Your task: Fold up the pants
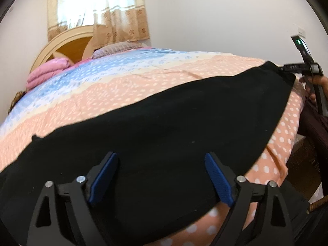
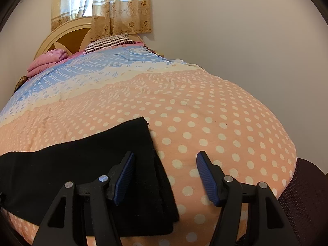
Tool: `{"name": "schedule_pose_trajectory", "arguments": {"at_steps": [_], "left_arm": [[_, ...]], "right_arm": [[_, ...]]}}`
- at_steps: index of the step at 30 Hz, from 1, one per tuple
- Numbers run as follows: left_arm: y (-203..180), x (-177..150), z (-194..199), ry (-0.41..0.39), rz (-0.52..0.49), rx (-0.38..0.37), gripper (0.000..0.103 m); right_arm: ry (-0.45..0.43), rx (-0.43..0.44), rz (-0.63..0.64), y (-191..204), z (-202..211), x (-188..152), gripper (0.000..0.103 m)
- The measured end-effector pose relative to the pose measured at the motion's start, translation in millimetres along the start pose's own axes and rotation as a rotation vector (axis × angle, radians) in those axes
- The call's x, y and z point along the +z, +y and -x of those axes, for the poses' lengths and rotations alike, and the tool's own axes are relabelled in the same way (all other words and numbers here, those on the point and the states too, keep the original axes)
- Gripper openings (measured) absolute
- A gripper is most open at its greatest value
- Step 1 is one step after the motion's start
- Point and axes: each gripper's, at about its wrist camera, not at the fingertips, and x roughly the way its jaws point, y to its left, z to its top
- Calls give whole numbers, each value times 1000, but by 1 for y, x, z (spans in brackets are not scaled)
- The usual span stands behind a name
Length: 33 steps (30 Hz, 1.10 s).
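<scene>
Pants (image 1: 164, 123) on bed (image 2: 205, 112) look soft, limp; I'd pinch hem corners. Left gripper (image 1: 162, 176), right gripper (image 2: 165, 176): fingers spread, empty.

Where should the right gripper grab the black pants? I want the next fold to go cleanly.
Judging by the flat lie, take the pants at their free end edge, where the layers stack. The open right gripper already straddles that edge; slide a finger under and pinch all layers.
</scene>
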Motion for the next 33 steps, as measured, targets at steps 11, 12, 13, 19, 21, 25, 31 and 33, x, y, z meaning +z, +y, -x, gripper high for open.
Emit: {"name": "schedule_pose_trajectory", "arguments": {"at_steps": [11, 12, 13, 19, 21, 25, 31, 33], "left_arm": [[55, 13, 9, 11, 51, 172, 91], [68, 12, 9, 19, 72, 203, 91], [78, 11, 9, 25, 92, 228, 91], [126, -9, 1, 96, 266, 268, 97], [128, -12, 3, 92, 278, 280, 99], [138, -12, 9, 88, 274, 304, 99], [174, -20, 22, 96, 302, 408, 99], [188, -28, 23, 121, 347, 424, 99]], "right_arm": [[-5, -4, -11, 3, 5, -3, 64], [-3, -1, -12, 2, 6, -2, 64], [-2, 5, -20, 1, 6, -2, 64], [-9, 148, -206, -30, 18, 0, 64], [-16, 157, -259, -44, 25, -3, 64], [-44, 178, -277, -53, 46, -9, 56], [23, 239, -168, -24, 40, -19, 55], [64, 210, -134, -18, 28, -24, 43]]}}
